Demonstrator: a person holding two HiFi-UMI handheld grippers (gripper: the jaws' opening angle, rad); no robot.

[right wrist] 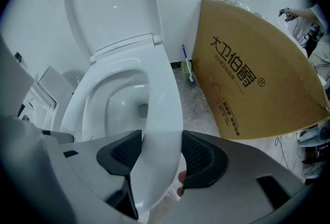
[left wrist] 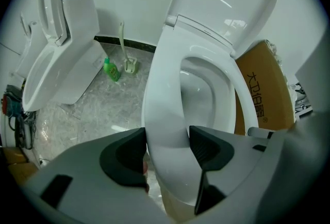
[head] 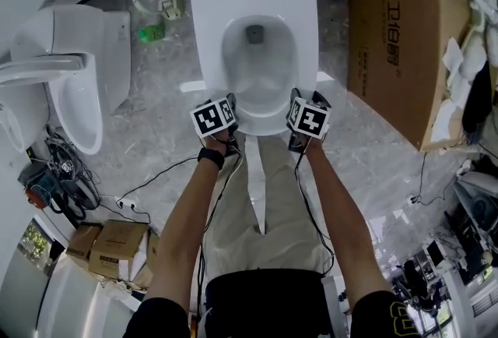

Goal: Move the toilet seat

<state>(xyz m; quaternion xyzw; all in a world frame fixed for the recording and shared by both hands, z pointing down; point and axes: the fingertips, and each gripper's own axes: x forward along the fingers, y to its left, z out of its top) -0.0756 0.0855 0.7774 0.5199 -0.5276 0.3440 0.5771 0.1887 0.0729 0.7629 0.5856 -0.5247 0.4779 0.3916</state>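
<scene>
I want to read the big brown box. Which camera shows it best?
The right gripper view: the cardboard box shows its broad printed face. The head view sees the box from above; the left gripper view shows a strip behind the toilet seat.

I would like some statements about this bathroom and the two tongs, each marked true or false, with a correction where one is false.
1. The left tongs and the right tongs both clamp the toilet seat. True.
2. The lid lies closed on the seat. False: it stands raised behind it.
3. The cardboard box stands on the left side of the seat. False: it is on the right side.
4. A green bottle is on the floor near a second toilet. True.
</scene>
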